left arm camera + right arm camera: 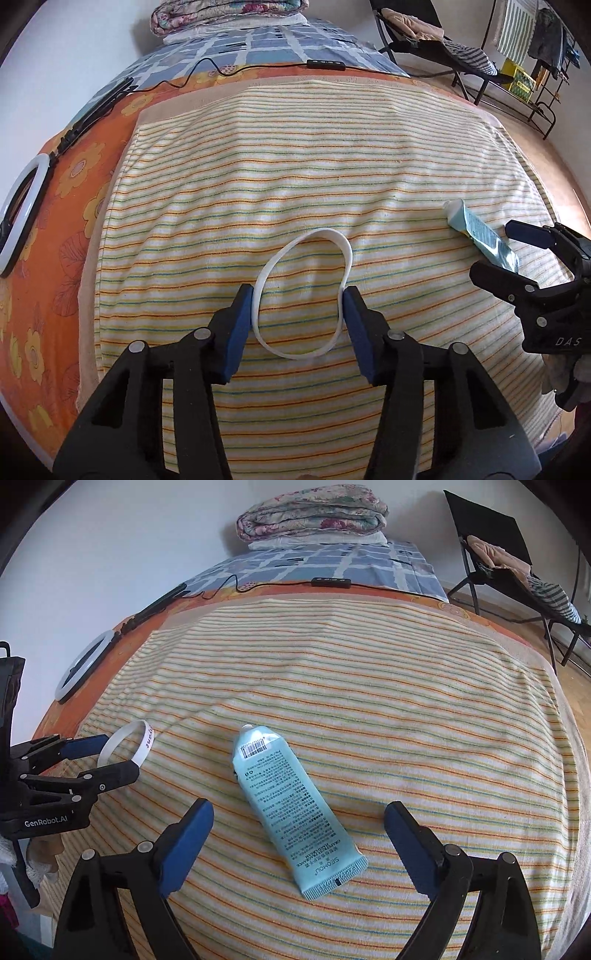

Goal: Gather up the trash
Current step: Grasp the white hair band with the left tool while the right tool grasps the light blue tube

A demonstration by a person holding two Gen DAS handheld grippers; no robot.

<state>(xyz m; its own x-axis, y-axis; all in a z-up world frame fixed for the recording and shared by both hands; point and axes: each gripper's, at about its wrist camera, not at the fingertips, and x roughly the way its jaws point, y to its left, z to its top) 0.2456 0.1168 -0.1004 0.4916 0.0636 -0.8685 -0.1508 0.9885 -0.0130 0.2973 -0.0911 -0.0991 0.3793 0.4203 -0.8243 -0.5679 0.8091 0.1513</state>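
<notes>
we see a bed under a striped towel, an orange flowered sheet and a blue checked cover. 1 folded quilt lies against the white wall. a black folding chair stands on the wooden floor.

Matt striped terry cloth bears a glossy plastic tube and smooth rubbery band.

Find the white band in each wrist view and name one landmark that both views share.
Left wrist: white band low centre, squeezed between the left gripper's pads.
Right wrist: band at mid-left, in the left gripper.
Shared landmark: blue tube on the striped towel.
</notes>
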